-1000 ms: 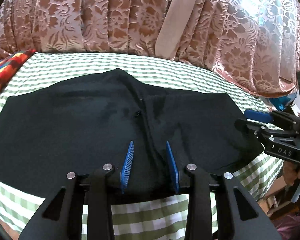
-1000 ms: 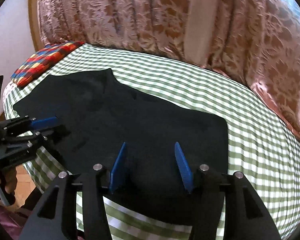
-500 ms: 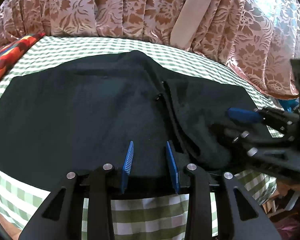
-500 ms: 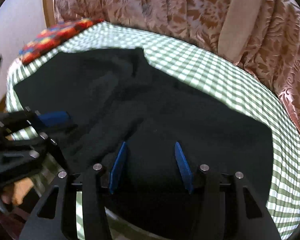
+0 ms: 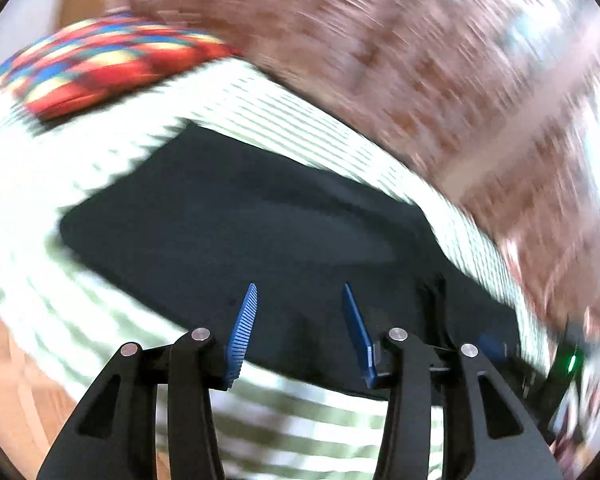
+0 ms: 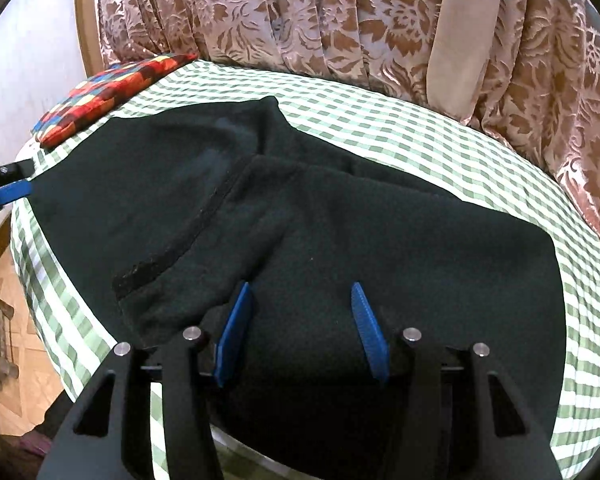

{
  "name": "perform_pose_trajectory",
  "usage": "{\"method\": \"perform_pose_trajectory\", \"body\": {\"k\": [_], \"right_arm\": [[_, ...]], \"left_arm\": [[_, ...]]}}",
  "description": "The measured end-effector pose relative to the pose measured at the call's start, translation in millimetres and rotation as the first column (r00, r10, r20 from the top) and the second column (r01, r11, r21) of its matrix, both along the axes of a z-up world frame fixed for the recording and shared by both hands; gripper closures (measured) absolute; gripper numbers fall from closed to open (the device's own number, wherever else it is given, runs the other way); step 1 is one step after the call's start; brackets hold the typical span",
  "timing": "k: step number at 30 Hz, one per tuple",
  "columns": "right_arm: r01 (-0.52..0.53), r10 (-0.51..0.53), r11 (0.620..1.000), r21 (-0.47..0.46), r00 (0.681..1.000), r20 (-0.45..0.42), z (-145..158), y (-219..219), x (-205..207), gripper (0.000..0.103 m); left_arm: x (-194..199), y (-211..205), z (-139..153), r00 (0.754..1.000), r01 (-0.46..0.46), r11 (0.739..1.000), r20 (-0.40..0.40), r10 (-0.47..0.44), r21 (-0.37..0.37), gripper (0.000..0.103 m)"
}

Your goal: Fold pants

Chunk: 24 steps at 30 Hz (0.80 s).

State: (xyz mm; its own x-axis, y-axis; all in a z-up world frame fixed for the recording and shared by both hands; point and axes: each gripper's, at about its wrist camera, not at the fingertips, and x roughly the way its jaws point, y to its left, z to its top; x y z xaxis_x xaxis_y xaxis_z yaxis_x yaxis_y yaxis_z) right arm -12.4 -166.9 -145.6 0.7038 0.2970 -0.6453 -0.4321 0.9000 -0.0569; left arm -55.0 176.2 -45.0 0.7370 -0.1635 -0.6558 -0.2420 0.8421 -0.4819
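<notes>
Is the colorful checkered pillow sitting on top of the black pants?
No, the colorful pillow lies on the green checked cloth beyond the black pants, with a strip of cloth showing between them.

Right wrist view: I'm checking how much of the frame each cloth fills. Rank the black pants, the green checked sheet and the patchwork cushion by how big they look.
1. Black pants and green checked sheet: too close to rank.
2. Patchwork cushion, clearly smallest, though farthest from the camera.

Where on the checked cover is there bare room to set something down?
Widest bare patch: the checked cover between the black pants and the floral curtain, continuing down the right edge. A narrow strip runs along the near left rim. Crowded: the middle under the pants, and the far-left corner with the patchwork cushion.
</notes>
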Motion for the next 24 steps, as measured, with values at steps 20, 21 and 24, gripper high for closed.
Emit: {"method": "perform_pose_trajectory", "body": {"k": [20,21,24], "right_arm": [[0.013,-0.013,1.0,0.006,1.0,-0.01,-0.3,-1.7,1.0,0.05],[0.014,-0.014,1.0,0.005,1.0,-0.01,-0.4,-1.7,0.9,0.05],[0.01,-0.01,1.0,0.001,1.0,-0.01,0.2,-2.4,0.9,0.049]], "left_arm": [[-7.4,109.1,-59.8,0.928,-0.369,0.879,-0.172,0.331,-0.3,0.06],[-5.5,106.8,-57.4,0.931,-0.361,0.889,-0.162,0.326,-0.283,0.07],[0.3,94.6,-43.6,0.943,-0.33,0.924,-0.109,0.314,-0.192,0.089]]}}
